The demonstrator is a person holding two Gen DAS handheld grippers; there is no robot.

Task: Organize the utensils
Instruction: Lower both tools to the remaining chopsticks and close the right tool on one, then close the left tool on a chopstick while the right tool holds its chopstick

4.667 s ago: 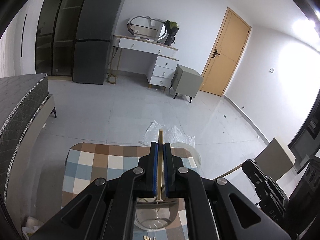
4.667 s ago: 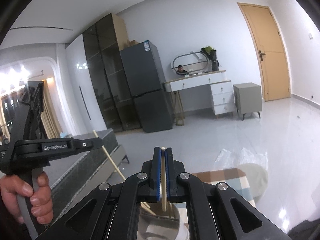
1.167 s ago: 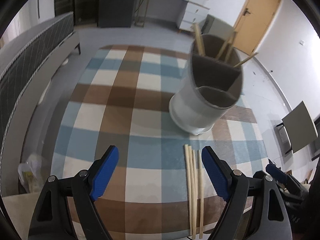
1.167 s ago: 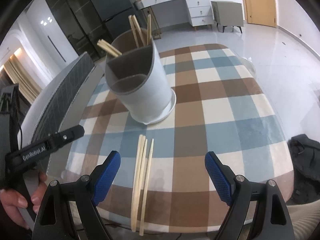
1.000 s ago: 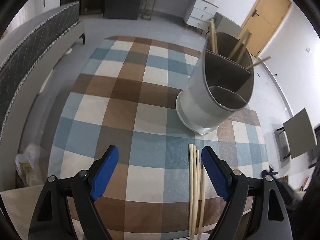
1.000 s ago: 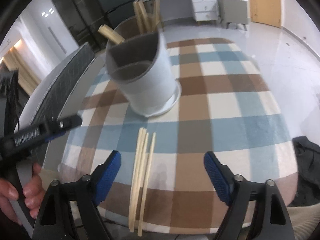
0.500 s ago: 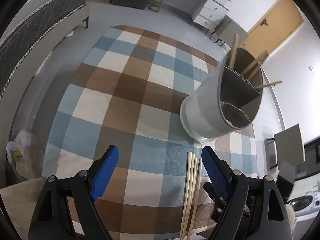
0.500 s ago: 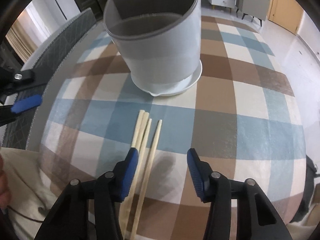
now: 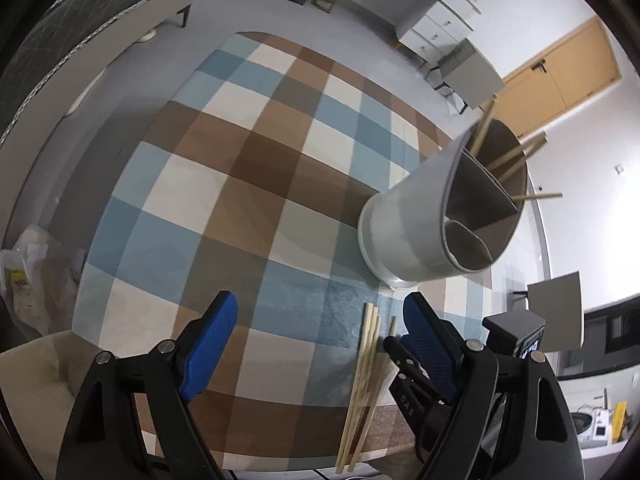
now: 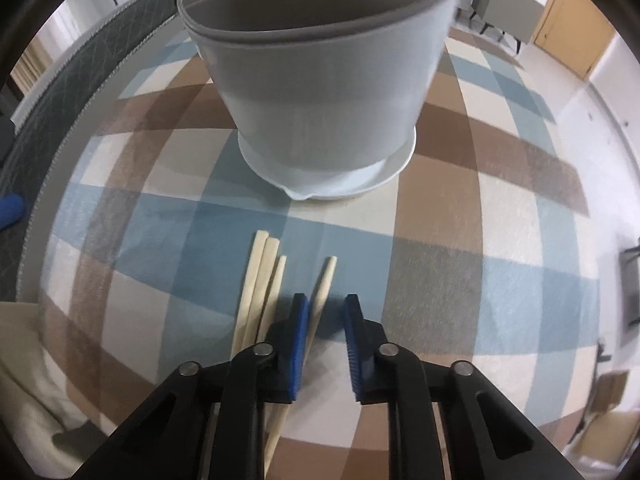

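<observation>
Four chopsticks (image 10: 276,304) lie at the holder's (image 10: 320,92) six o'clock; right gripper (image 10: 326,312), jaws just narrowed, straddles the loose one ungripped, left gripper (image 9: 320,320) gapes empty.

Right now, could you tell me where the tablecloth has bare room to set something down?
The checked tablecloth is bare left of and beyond the utensil holder. It is crowded between the holder and the near edge, where the chopsticks and right gripper are.
</observation>
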